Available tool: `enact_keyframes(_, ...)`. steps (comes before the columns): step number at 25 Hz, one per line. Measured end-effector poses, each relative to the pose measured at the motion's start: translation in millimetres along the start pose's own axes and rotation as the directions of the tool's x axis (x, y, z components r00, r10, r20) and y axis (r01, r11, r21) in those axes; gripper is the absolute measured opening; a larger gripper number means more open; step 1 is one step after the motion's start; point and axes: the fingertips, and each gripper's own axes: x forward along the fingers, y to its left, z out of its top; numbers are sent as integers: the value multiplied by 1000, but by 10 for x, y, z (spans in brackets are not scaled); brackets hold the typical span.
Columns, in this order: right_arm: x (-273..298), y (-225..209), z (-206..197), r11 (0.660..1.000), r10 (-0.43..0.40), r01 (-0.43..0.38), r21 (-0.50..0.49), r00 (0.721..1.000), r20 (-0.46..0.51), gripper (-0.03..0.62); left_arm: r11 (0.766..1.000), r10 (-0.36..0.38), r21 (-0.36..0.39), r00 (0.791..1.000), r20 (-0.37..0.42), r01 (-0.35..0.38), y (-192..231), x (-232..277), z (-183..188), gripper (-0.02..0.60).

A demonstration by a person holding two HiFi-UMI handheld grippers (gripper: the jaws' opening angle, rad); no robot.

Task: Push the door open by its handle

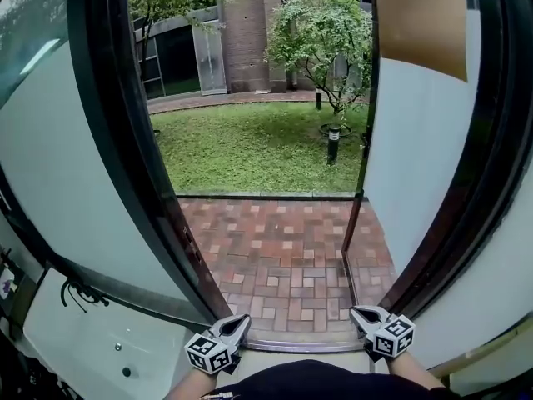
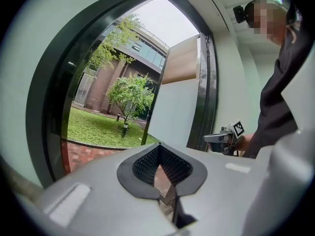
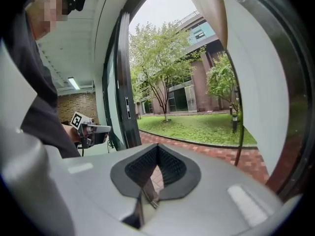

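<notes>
I'm holding left gripper (image 1: 239, 323) and right gripper (image 1: 362, 313) low at the threshold (image 1: 291, 346), both jaws closed and empty. Door (image 1: 416, 157) is standing swung outward on the right, with no handle visible. I'm aiming centred, clear of the frame (image 1: 125, 140).

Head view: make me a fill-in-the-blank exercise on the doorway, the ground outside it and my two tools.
1. The door on the right stands ____.
2. The paving just outside is made of ____.
3. The left tool and the right tool each have their jaws ____, with nothing between them.

Missing words: open; bricks; shut.
</notes>
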Motion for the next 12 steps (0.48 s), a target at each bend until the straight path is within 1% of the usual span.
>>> enact_keyframes(7,73,-78,95,1000,25,-25,-18,1000,-9,0,1000,29,-10,1000,5,-28,18,-12,25,0)
enact_keyframes(12,134,-112,123,998,44,-44,-33,999,-12,0,999,36,-18,999,15,-35,-14,27,28,0)
